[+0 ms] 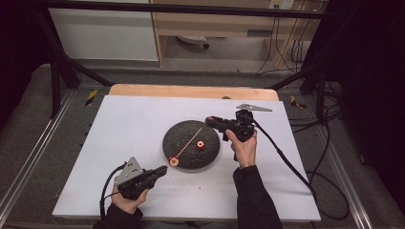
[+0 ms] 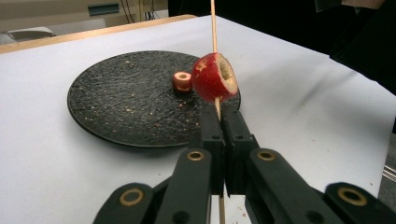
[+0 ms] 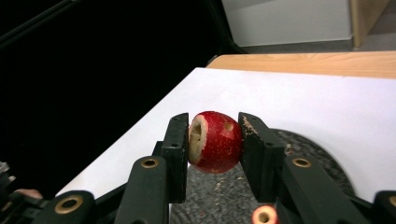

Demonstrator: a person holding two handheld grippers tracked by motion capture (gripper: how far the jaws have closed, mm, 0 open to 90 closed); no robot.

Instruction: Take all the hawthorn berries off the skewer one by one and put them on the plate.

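Note:
A round black plate (image 1: pixel 191 152) lies mid-table on the white surface. My left gripper (image 1: pixel 162 171) (image 2: pixel 218 111), at the plate's near left edge, is shut on a thin wooden skewer (image 2: pixel 214 28). A red cored apple piece (image 2: pixel 215 77) (image 1: pixel 174 161) is threaded on the skewer just above the jaws, and the skewer slants over the plate. A small red slice with a hole (image 2: pixel 182 81) (image 1: pixel 200 144) rests on the plate. My right gripper (image 1: pixel 210 120) (image 3: pixel 215 125), over the plate's far right rim, is shut on another red apple piece (image 3: pixel 215 141) with a hole in it.
Crumbs are scattered over the plate (image 2: pixel 116 98). The white sheet (image 1: pixel 133 119) covers a wooden table whose far edge (image 1: pixel 191 90) shows. The right gripper's cable (image 1: pixel 286 162) trails off to the right. Black frame bars and loose cables stand beyond the table.

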